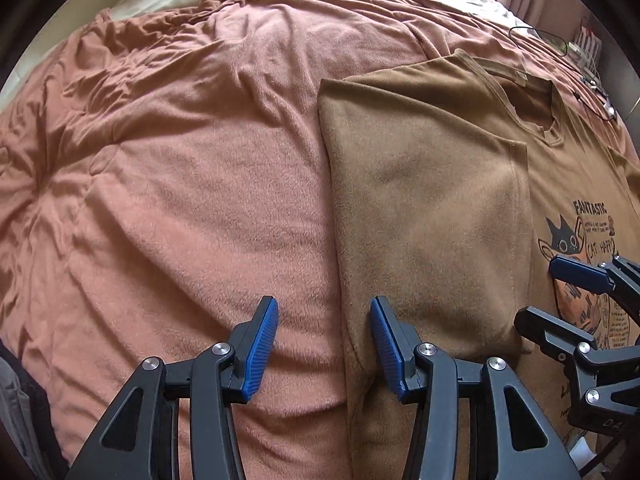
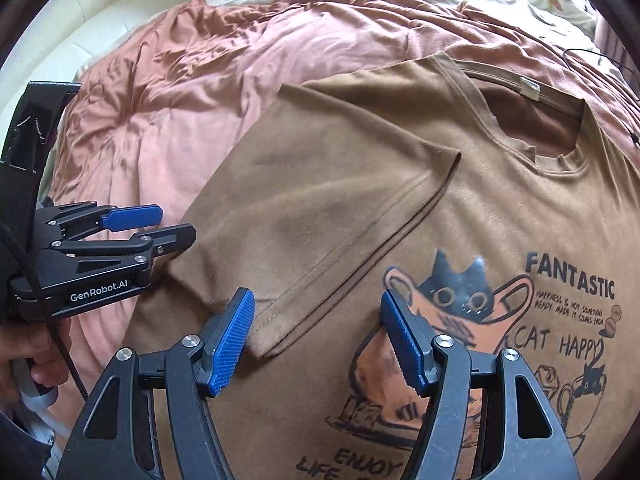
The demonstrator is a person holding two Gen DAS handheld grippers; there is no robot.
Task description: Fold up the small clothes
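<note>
A brown T-shirt (image 2: 500,208) lies front-up on the bed, its left side and sleeve (image 2: 320,216) folded inward over the chest, partly reaching the printed cat graphic (image 2: 460,292) (lettered "FANTASTIC", "CAT HAPPY"); collar label showing.

One brown cotton T-shirt with a cat print (image 2: 460,208), one salmon-pink blanket (image 1: 180,168) and two black grippers with blue pads (image 1: 324,344) (image 2: 318,340) are counted.
</note>
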